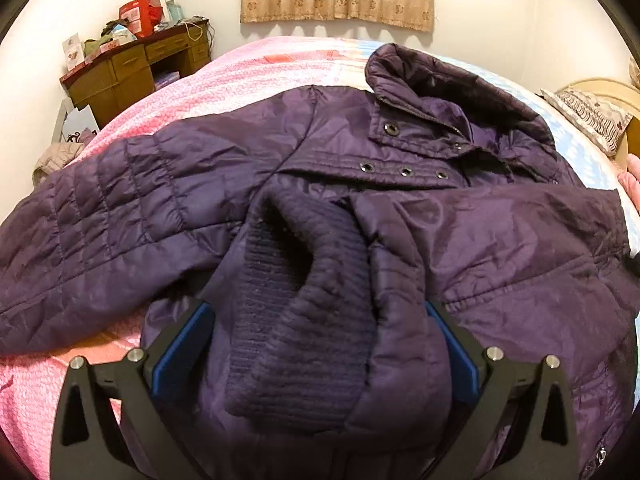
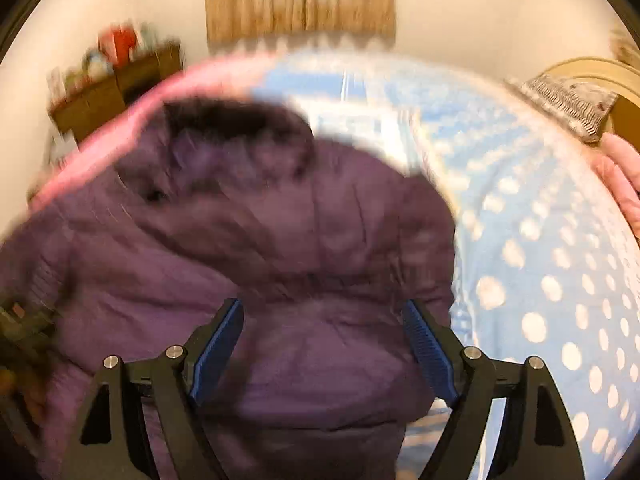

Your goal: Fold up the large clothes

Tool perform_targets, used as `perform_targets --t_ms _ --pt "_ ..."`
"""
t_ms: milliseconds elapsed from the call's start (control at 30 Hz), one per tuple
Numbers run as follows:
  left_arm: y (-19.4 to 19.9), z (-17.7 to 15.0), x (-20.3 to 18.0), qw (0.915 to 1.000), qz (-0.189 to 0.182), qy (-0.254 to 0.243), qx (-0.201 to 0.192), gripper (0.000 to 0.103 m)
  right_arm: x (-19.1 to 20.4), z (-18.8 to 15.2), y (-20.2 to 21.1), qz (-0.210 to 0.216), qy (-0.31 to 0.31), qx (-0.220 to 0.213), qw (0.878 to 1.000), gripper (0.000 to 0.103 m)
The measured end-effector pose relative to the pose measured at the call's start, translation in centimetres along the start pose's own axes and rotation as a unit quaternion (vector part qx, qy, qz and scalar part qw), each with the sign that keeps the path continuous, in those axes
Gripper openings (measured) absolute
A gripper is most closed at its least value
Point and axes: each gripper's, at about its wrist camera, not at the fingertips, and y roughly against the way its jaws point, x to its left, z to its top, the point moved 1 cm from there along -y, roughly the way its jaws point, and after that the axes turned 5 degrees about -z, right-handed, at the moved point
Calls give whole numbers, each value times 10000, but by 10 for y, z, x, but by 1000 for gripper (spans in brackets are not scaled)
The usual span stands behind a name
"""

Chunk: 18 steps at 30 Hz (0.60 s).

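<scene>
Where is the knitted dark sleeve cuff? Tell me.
In the left wrist view, the knitted dark cuff lies low at centre between the left gripper's blue pads, on the purple quilted jacket.

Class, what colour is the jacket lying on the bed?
Dark purple jacket, clearest in the left wrist view.

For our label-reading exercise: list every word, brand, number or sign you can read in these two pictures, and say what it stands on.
No text can be read.
Red box on the desk: print too small to read.
White cards at the desk's end: pictures only, any words too small.
Purple jacket: no label or brand shows.
Right wrist view: too blurred to read anything.
</scene>
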Motion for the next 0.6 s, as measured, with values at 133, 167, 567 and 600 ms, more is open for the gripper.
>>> perform_targets --t_ms 133,167,567,600 --pt "1 -1 -2 10000 74 -65 -13 103 37 16 0 689 240 84 9973 83" --pt "0 0 -2 10000 65 -58 -9 103 44 17 -7 767 293 133 9965 83" --pt "2 -1 4 10000 -75 41 -34 103 62 -26 -59 472 683 541 9951 83" --pt "2 -1 4 10000 -77 44 -39 103 62 -26 -60 447 701 547 9950 84"
